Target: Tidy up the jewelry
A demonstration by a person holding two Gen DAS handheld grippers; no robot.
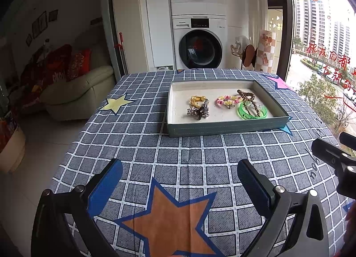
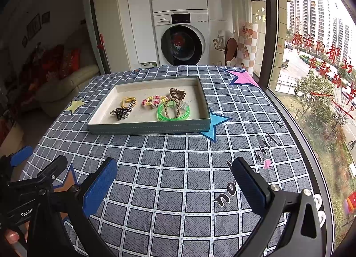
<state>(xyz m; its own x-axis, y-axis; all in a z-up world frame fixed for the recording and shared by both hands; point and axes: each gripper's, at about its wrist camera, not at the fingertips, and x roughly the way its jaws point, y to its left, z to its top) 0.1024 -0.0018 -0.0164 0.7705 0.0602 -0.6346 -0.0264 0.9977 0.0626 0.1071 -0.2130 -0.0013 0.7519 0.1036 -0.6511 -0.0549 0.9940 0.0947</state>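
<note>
Nearest to me, my left gripper (image 1: 180, 179) hangs over the worktop (image 1: 155, 152) with its blue-padded fingers (image 1: 106, 185) spread wide and nothing between them; an orange star (image 1: 169, 217) printed on the checked cloth lies just below. My right gripper (image 2: 175, 177) is the same: fingers (image 2: 101, 185) wide apart, empty, over bare grid squares beside some black lettering (image 2: 224, 197). In the right wrist view I see the left gripper at the left edge, so the two sit side by side, both well short of the tray.

Farther out, toward the middle of the worktop, lies the shallow grey-blue tray (image 1: 222, 129) with a pale lining, one corner covering part of a blue star (image 2: 217, 123). All the jewelry is inside it: a yellow cord with a dark metal charm cluster (image 1: 198, 110) on the left, a pink-and-yellow coiled band (image 1: 228, 100) in the middle, and a clear green bangle (image 1: 252, 111) on the right with a brown braided piece (image 1: 245, 95) lying across it.

Beyond the worktop stand a stacked washer and dryer (image 1: 199, 43), with a sofa (image 1: 77, 92) at left.
</note>
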